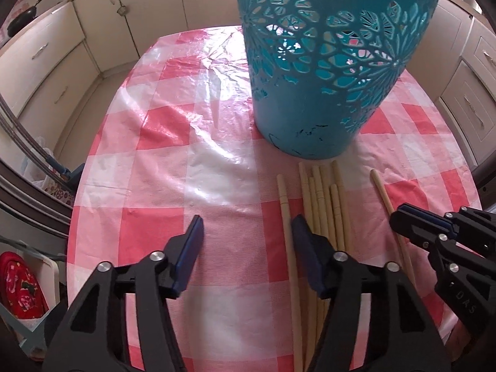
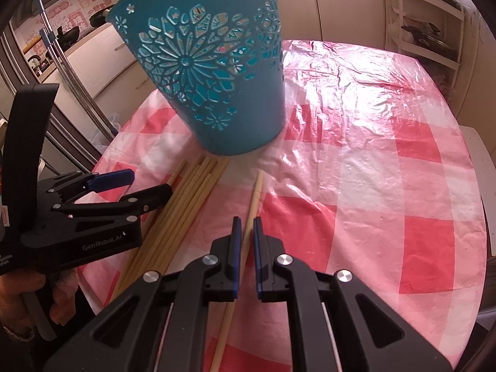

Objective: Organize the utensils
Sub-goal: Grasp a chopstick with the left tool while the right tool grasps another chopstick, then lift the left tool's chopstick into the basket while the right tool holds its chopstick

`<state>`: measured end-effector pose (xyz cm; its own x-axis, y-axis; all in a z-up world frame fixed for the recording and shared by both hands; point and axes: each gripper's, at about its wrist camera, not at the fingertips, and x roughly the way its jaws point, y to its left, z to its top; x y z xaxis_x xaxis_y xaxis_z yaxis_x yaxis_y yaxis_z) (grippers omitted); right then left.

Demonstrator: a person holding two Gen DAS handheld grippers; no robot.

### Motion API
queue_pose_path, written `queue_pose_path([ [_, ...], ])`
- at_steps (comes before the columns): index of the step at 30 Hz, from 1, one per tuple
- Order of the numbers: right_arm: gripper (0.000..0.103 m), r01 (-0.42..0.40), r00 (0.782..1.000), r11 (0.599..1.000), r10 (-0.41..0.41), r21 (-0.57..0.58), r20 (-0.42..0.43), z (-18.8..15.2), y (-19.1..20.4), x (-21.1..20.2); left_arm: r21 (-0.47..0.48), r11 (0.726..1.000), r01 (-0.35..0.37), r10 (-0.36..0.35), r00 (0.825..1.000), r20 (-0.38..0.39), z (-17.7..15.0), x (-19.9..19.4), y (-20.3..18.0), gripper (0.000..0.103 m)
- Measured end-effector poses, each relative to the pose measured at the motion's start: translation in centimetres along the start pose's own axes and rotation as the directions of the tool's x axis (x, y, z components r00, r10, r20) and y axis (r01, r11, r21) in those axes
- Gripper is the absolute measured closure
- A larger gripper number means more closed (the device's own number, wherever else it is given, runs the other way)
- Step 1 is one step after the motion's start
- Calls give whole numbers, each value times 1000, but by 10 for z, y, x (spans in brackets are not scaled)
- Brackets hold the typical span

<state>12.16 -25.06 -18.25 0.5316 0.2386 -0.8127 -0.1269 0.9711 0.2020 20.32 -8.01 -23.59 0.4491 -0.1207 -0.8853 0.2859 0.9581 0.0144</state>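
A teal perforated basket (image 1: 322, 71) stands on the pink-checked table; it also shows in the right wrist view (image 2: 223, 71). Several pale wooden chopsticks (image 1: 325, 204) lie in a bundle in front of it, and they show in the right wrist view (image 2: 186, 195). One lone chopstick (image 2: 252, 204) lies apart to the right and also shows in the left wrist view (image 1: 387, 204). My right gripper (image 2: 245, 226) straddles this lone chopstick with its jaws nearly closed, a small gap on each side. My left gripper (image 1: 248, 229) is open and empty, just left of the bundle, above one stray chopstick (image 1: 286, 217).
The table (image 2: 403, 186) has a crinkled plastic cover. Cream kitchen cabinets (image 1: 62, 55) surround it. A shelf rack (image 2: 427, 31) stands at the back right. Metal poles (image 2: 71, 86) lean at the left. A red patterned item (image 1: 18, 288) sits low beside the table.
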Motion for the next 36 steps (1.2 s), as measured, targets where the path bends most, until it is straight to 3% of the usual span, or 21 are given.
queue_pose_path([
  [1, 95, 5, 1000, 1000, -5, -6, -6, 1, 1, 2, 13, 1000, 11, -11, 1000, 0, 1, -1, -3, 72],
  [3, 95, 11, 1000, 1000, -11, -22, -11, 1, 3, 3, 22, 999, 36, -36, 999, -9, 2, -3, -8, 84],
  [12, 95, 43, 999, 998, -43, -37, -6, 5, 4, 7, 38, 998, 53, -52, 998, -27, 4, -2, -9, 84],
  [14, 95, 53, 999, 997, -52, -52, 9, 4, 5, 7, 45, 997, 68, -67, 997, -25, 4, -1, -8, 96],
  [15, 96, 53, 999, 997, -52, -49, 15, 4, 4, 7, 38, 996, 81, -80, 996, -27, 5, -1, -6, 98],
  [25, 98, 40, 997, 998, -37, -46, 61, -2, 0, 5, 70, 996, 57, -64, 992, 108, -1, -48, -5, 98],
  [32, 98, 57, 996, 997, -53, -56, 77, -6, 4, 4, 60, 991, 118, -128, 973, 194, -1, -96, 8, 98],
  [34, 98, 52, 996, 997, -48, -49, 80, -8, 5, 3, 41, 985, 168, -173, 958, 230, 0, -111, 19, 98],
  [36, 98, 41, 996, 998, -37, -38, 83, -10, 3, 2, 25, 973, 229, -226, 931, 286, 2, -134, 28, 98],
])
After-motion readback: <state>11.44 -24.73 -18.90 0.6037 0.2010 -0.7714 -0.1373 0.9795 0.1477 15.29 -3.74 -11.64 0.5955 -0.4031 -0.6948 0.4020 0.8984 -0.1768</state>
